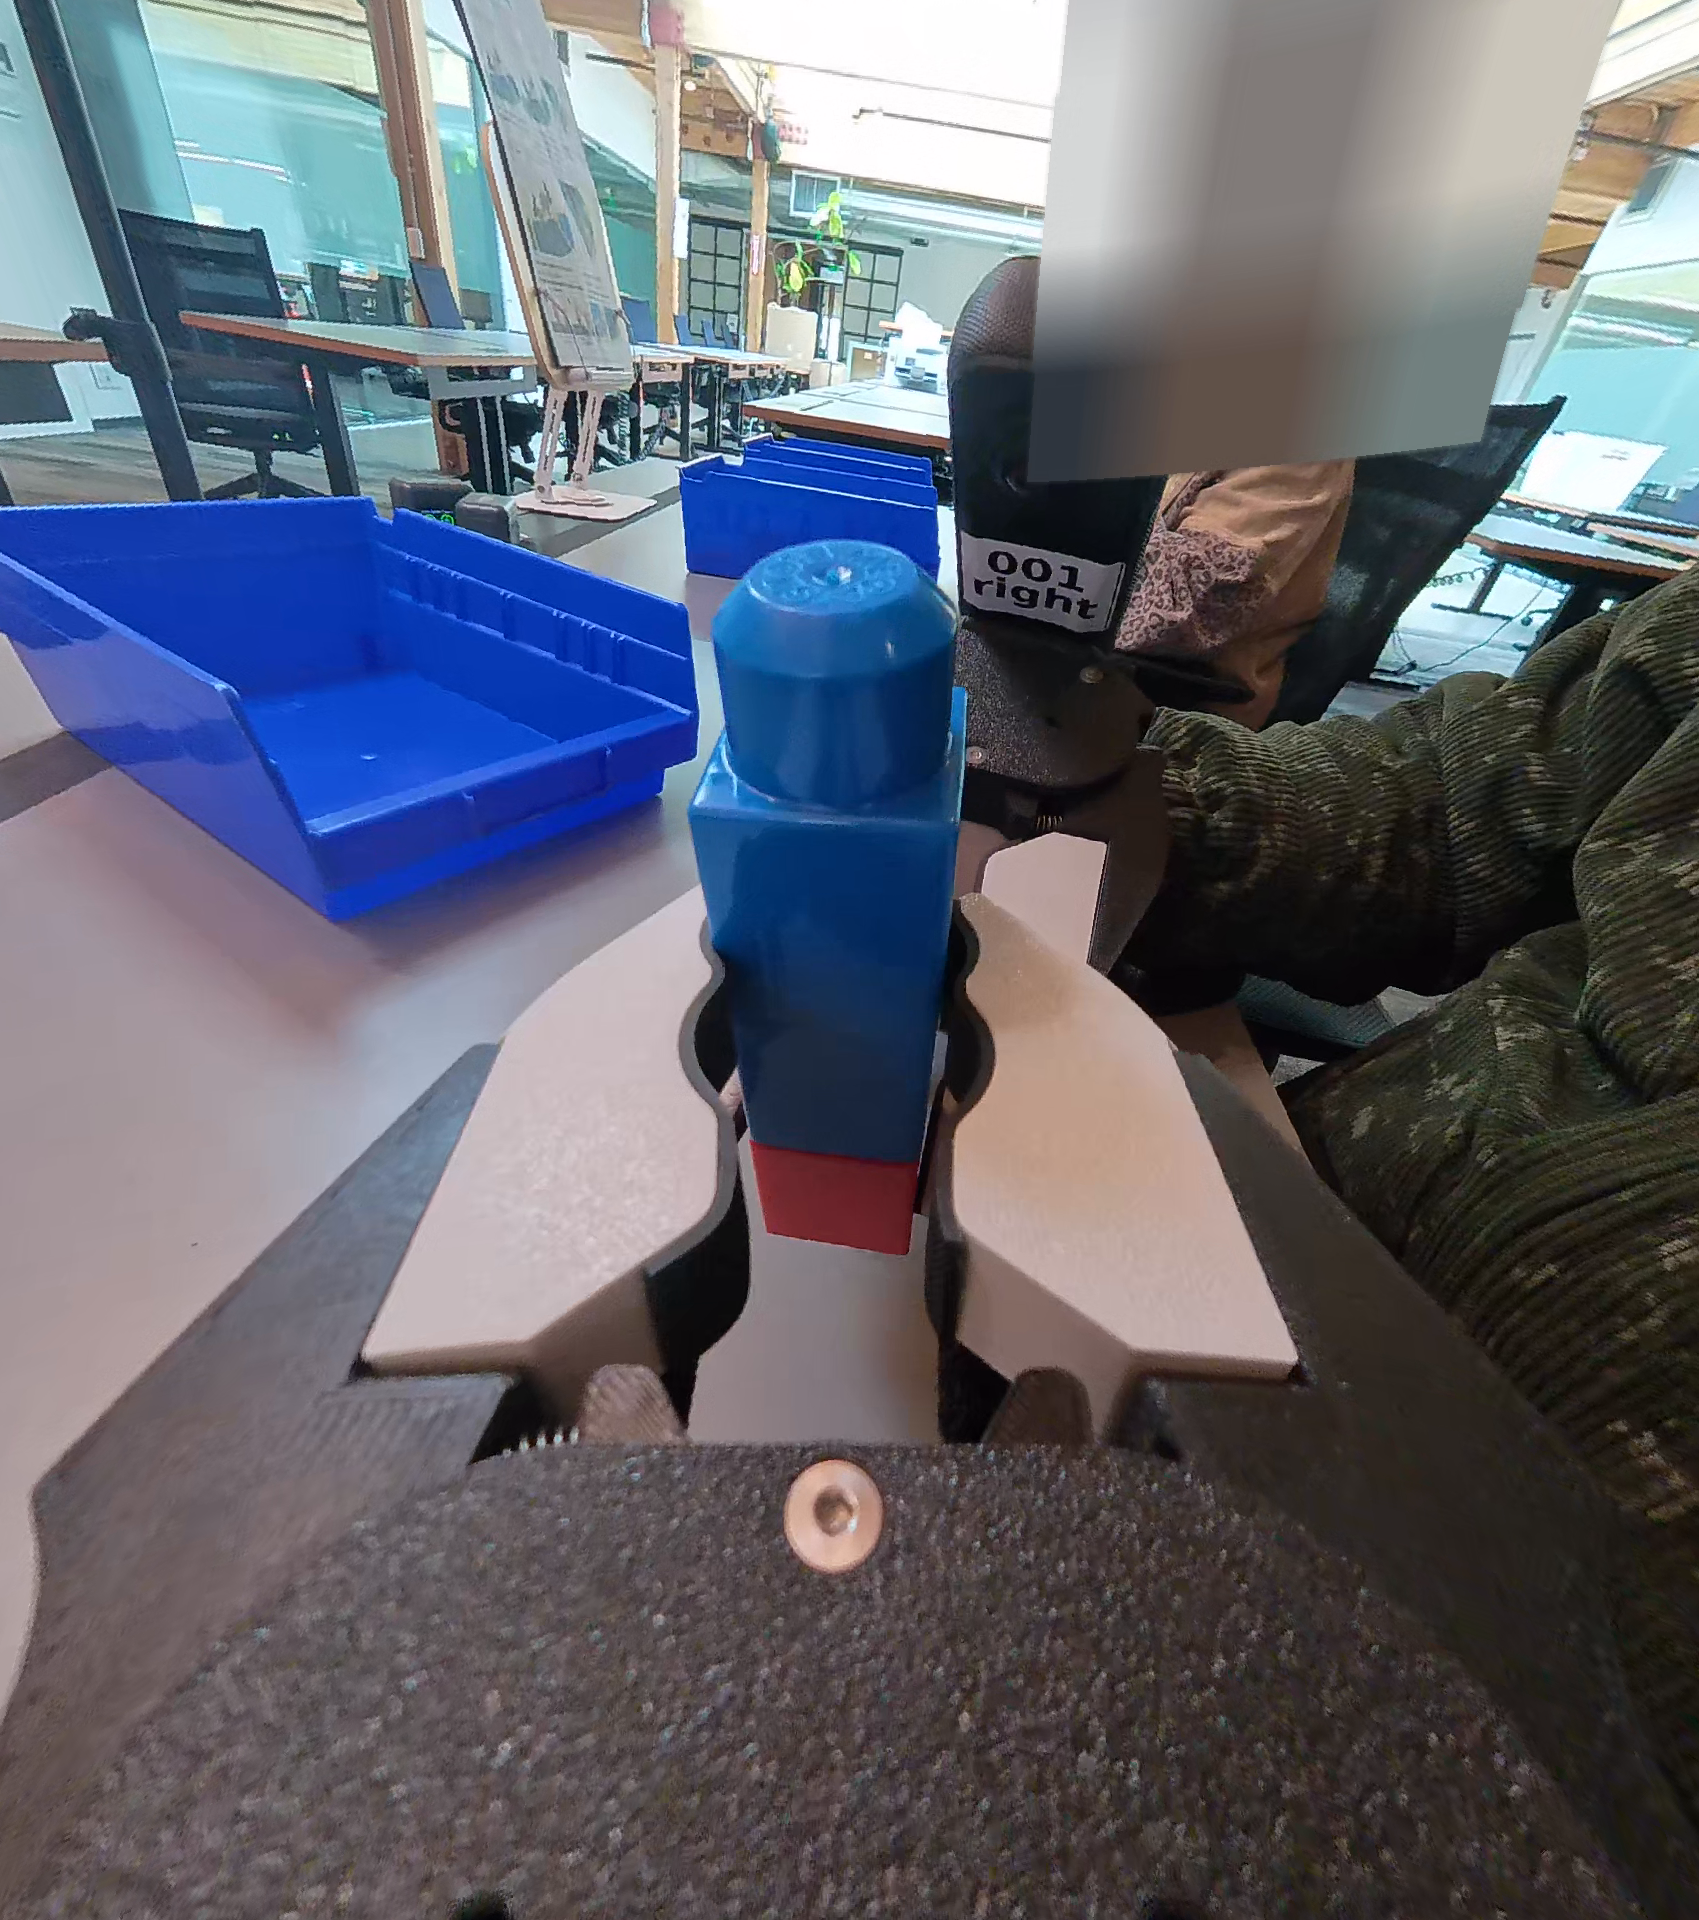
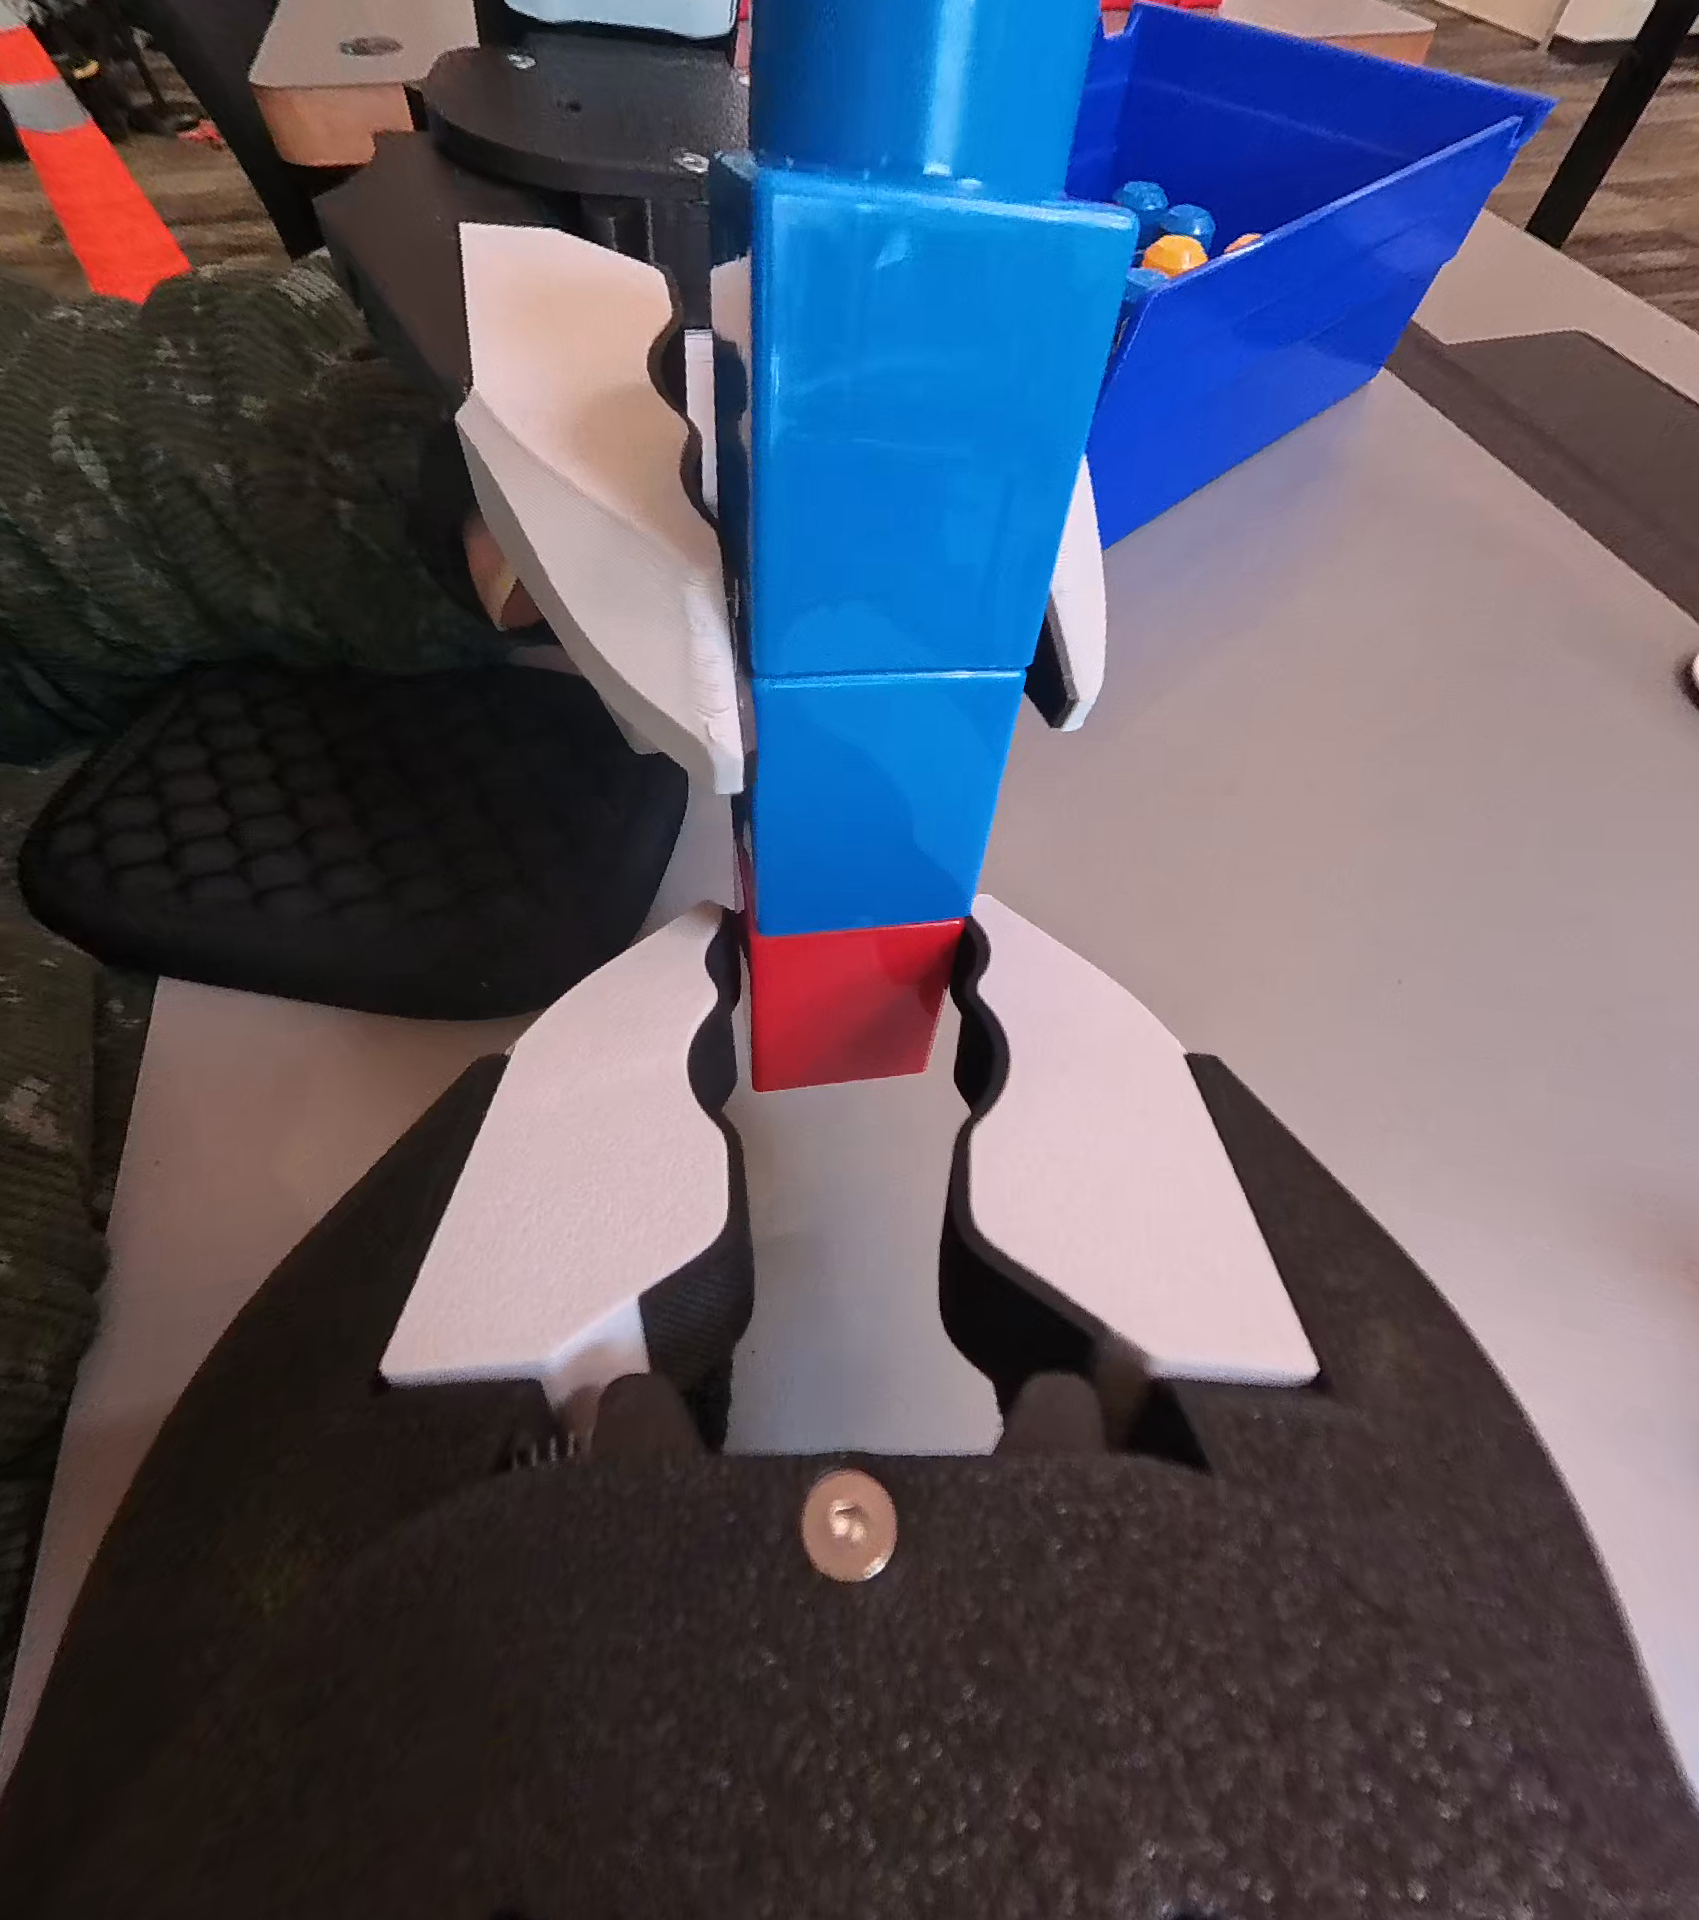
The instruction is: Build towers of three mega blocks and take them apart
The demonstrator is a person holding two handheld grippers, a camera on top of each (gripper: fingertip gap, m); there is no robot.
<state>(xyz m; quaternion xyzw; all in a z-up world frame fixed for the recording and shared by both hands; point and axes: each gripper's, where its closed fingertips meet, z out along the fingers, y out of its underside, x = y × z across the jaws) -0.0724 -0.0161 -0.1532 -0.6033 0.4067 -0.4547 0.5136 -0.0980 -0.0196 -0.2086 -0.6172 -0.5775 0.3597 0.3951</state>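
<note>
A tower of 3 mega blocks stands upright over the grey surface [image 2: 1344, 831]: the top blue block [image 2: 928, 416] on the middle blue block [image 2: 876, 800] on the red block [image 2: 845, 1003]. The left gripper [image 2: 886, 582] has its jaws pinching the top blue block; the right gripper [image 2: 850, 1018] has its jaws pinching the red block. At 10 o'clock in the left wrist view sits an empty blue bin [image 1: 357, 686]; at 1 o'clock in the right wrist view another blue bin [image 2: 1292, 291] holds loose blocks. A green sleeve [image 1: 1499, 935] crowds 3 o'clock.
</note>
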